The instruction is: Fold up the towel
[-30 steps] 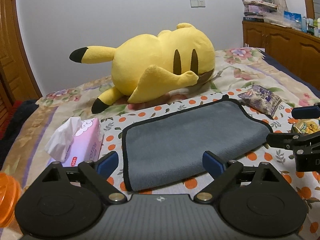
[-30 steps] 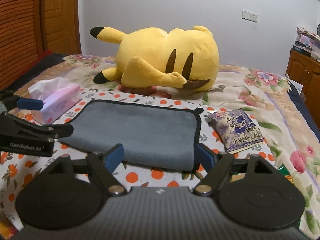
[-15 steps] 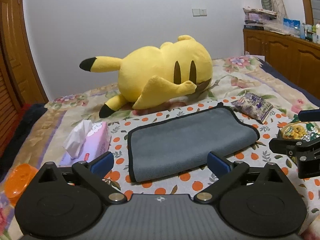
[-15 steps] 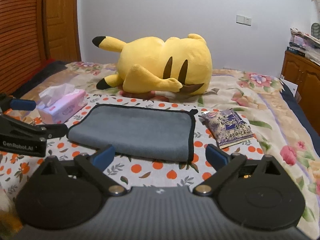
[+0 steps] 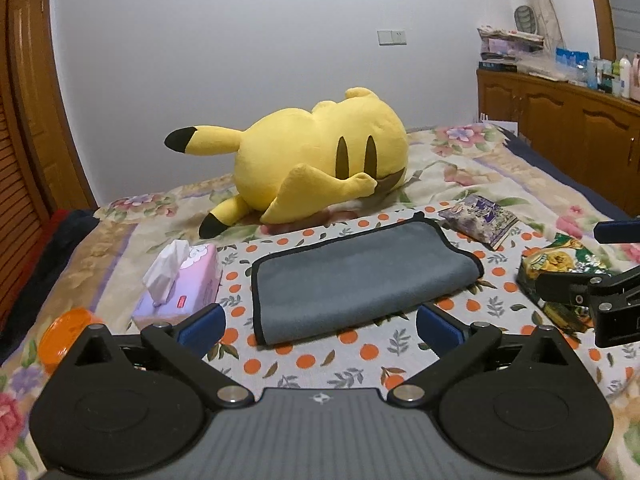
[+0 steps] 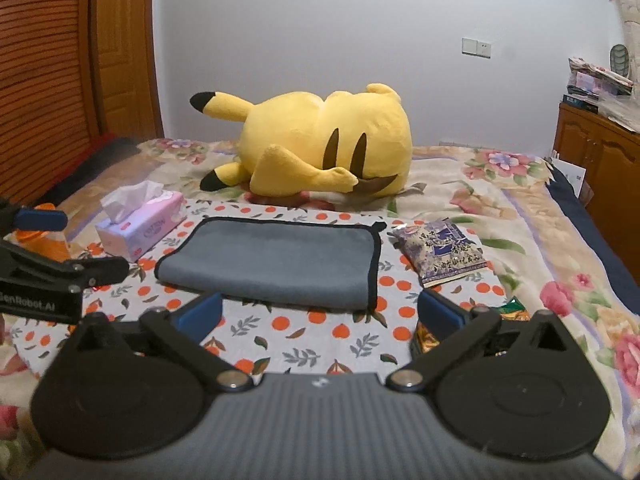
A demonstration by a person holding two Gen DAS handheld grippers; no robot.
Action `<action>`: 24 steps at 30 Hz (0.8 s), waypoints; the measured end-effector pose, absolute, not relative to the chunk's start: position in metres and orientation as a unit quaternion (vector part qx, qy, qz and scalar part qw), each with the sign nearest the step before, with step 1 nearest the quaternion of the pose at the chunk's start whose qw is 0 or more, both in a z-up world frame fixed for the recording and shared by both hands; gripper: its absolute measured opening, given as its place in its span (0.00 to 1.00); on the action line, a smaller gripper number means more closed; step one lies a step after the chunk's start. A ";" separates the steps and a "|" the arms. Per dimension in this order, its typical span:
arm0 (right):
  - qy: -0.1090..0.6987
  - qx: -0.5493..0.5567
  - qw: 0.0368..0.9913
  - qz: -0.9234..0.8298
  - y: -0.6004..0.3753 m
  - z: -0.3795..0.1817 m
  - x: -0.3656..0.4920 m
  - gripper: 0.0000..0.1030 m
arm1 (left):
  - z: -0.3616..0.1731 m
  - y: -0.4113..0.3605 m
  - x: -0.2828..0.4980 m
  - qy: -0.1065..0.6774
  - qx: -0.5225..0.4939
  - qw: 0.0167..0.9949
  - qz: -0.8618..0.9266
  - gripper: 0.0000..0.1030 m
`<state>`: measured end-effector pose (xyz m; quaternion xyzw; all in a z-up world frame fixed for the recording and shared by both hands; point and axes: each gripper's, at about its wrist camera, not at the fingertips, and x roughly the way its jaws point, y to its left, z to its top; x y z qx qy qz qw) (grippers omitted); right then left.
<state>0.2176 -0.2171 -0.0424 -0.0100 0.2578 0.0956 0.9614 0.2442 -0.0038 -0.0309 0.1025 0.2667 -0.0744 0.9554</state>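
Although both claws hang clear of the cloth, the grey towel (image 5: 356, 280) already lies doubled on the orange-dotted sheet (image 5: 320, 364) of the bed, its black-trimmed edges stacked along the far side and at the ends, and a soft rounded fold runs along the near side. In the right wrist view the same towel (image 6: 276, 260) sits at twelve o'clock of the camera, just beyond the fingertips, flat and fairly square.

The left claw (image 5: 320, 326) is spread wide with nothing between its blue pads, and the right claw (image 6: 320, 312) is likewise spread and empty; neither touches the towel.

Judging from the neat doubled shape, at least one fold looks done. Whether another fold is wanted cannot be told from the task sentence; if so, a short end would need to be pinched and carried across to the other end.

Around the towel, the tissue box (image 5: 180, 280) rests near its left end at ten o'clock in the left view, the purple snack packet (image 6: 440, 250) lies just beside its right end at two o'clock in the right view, and the yellow plush toy (image 6: 320, 148) sprawls behind it at twelve o'clock. A green-and-gold packet (image 5: 560, 264) sits at three o'clock in the left view.
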 end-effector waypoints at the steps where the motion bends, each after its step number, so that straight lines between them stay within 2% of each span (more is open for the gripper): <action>1: 0.256 -0.010 0.962 0.096 -0.218 -0.041 0.214 1.00 | -0.030 -0.004 0.241 0.266 0.100 0.956 -0.073 1.00; 24: 0.238 -0.003 0.967 0.094 -0.226 -0.026 0.138 1.00 | -0.023 -0.009 0.165 0.287 0.074 0.951 -0.083 1.00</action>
